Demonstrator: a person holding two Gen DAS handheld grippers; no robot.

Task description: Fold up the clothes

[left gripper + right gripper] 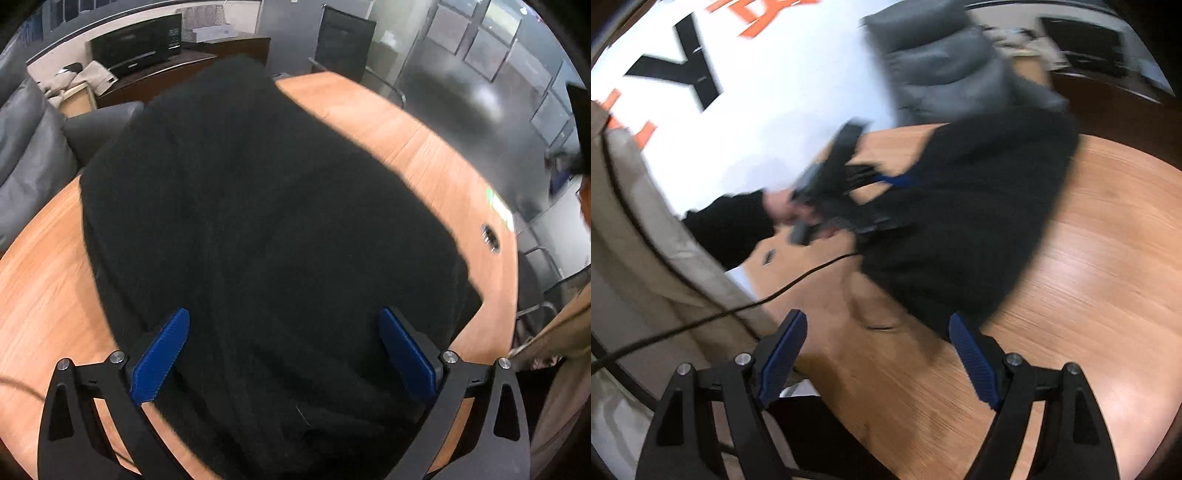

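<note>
Your black garment [266,229] lies in a big soft heap on the wooden table [48,280]. It covers most of the middle of the table, and some of it runs over the far edge.

Your left tongs [284,325] are held over the near part of the garment. Their two blue pads [162,354] stand wide apart, with black cloth showing between them. They are not pinching anything.

Your right tongs [877,325] are off to the side, over bare wood near the table's edge. Their pads are apart too, and nothing is between them. The garment [967,221] lies just beyond the right pad.

From the right camera, your left hand [783,208] holds the other tool at the garment's edge. A thin black cable [746,306] trails across the table. A grey sofa [945,62] sits behind the table. That picture is blurry.
</note>
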